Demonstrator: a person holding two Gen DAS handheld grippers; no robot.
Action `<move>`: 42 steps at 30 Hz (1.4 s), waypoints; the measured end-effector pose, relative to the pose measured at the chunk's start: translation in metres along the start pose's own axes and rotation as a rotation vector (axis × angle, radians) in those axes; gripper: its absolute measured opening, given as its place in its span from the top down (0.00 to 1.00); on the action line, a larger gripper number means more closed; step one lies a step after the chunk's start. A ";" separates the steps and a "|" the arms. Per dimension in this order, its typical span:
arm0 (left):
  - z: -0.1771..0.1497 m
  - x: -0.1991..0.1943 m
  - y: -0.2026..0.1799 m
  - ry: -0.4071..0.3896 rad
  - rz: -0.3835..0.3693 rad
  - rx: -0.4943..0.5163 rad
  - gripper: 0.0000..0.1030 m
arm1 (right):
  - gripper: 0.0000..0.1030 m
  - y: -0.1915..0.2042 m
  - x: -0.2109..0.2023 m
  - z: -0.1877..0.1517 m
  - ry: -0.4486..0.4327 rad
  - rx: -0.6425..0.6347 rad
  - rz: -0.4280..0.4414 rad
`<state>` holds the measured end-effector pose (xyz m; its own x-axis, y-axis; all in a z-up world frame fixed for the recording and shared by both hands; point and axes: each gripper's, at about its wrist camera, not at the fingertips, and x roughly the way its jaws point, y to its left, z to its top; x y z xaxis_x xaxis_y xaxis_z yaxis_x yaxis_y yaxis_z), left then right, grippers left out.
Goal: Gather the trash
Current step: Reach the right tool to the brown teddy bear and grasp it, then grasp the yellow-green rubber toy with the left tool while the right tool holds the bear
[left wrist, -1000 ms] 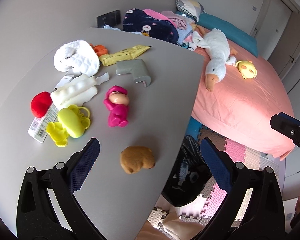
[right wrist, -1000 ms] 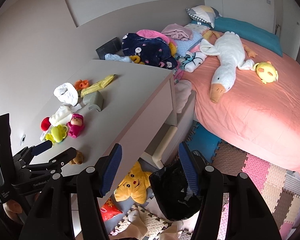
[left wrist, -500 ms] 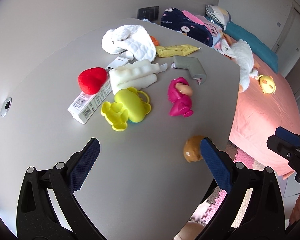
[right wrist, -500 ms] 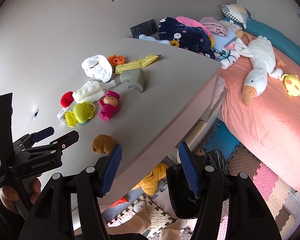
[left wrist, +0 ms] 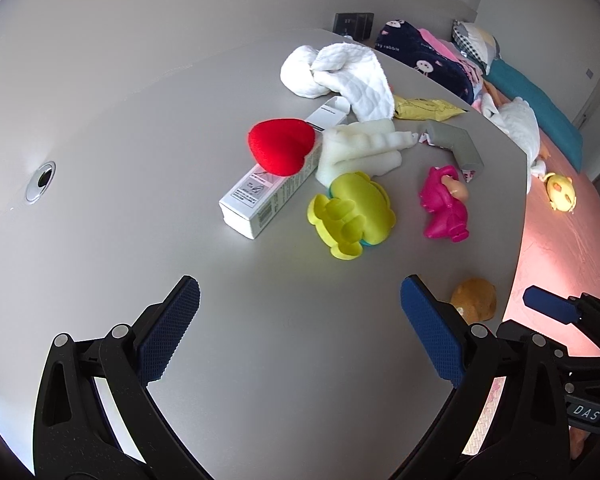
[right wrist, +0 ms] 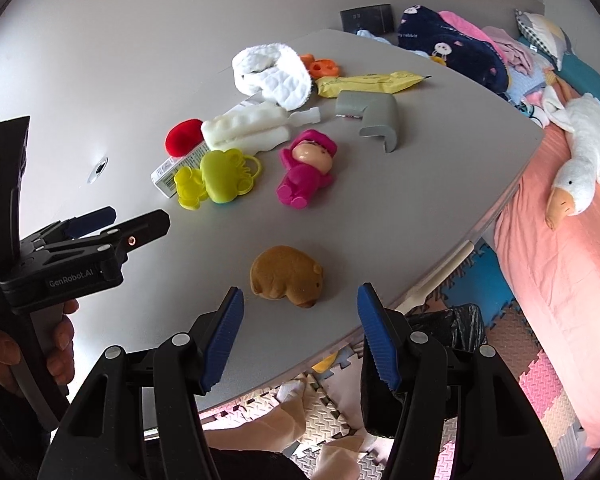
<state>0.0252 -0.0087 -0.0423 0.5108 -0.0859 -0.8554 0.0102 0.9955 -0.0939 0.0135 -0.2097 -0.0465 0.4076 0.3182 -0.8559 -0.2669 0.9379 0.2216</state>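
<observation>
- While both tools hang over the grey table (right wrist: pixel 420 208), I see my left gripper (left wrist: pixel 300 332) with its jaws wide apart and only bare tabletop between the blue pads.
- My right gripper (right wrist: pixel 300 336) stands about half open and holds nothing; the brown plush toy (right wrist: pixel 286 276) lies just beyond its fingertips, near the table's front edge, apart from both pads.
- From the left wrist view that same brown plush toy (left wrist: pixel 474 300) sits just past my right-hand pad, close to the table edge.
- I count the likely trash in the cluster farther back: a white carton box (left wrist: pixel 268 196) lying flat, with a red heart-shaped cushion (left wrist: pixel 282 146) resting on top of it.
- A yellow wrapper (right wrist: pixel 370 82) lies toward the far side of the table, just behind a grey L-shaped corner guard (right wrist: pixel 374 118).
- A white foam piece (right wrist: pixel 246 130) touches the box, and a white cloth (right wrist: pixel 270 74) is bunched behind it.
- A yellow-green toy (right wrist: pixel 216 178) and a pink doll (right wrist: pixel 308 168) lie side by side, nearer to me than the foam.
- A black bin bag (right wrist: pixel 456 322) shows below the table edge on the floor mats, partly hidden by my right finger.
- A person's hand (right wrist: pixel 28 354) grips the left tool's handle at the left edge of the right wrist view.
</observation>
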 end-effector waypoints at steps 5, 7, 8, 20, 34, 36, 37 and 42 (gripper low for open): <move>0.005 0.003 0.011 0.008 0.001 -0.008 0.06 | 0.42 0.003 0.020 0.005 0.039 -0.013 0.008; 0.009 0.005 0.011 0.013 -0.002 0.001 0.06 | 0.42 0.002 0.026 0.006 0.045 -0.015 0.002; 0.010 0.006 0.010 0.015 -0.007 0.006 0.06 | 0.42 0.002 0.028 0.007 0.047 -0.016 0.000; 0.009 0.017 -0.018 0.047 -0.086 0.049 0.06 | 0.54 -0.007 0.031 0.011 0.025 -0.057 -0.033; 0.030 0.049 -0.034 0.080 -0.104 0.104 0.06 | 0.54 -0.050 0.003 0.031 -0.085 0.166 -0.024; 0.034 0.056 -0.036 0.085 -0.110 0.110 0.06 | 0.54 -0.055 -0.002 0.033 -0.101 0.185 -0.037; 0.036 0.059 -0.037 0.083 -0.110 0.114 0.06 | 0.54 -0.056 -0.003 0.034 -0.104 0.193 -0.041; 0.040 0.066 -0.042 0.059 -0.122 0.144 0.16 | 0.54 -0.062 -0.006 0.034 -0.103 0.220 -0.057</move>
<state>0.0933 -0.0544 -0.0744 0.4466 -0.2047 -0.8710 0.1942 0.9724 -0.1289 0.0568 -0.2648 -0.0394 0.5063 0.2654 -0.8205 -0.0488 0.9587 0.2800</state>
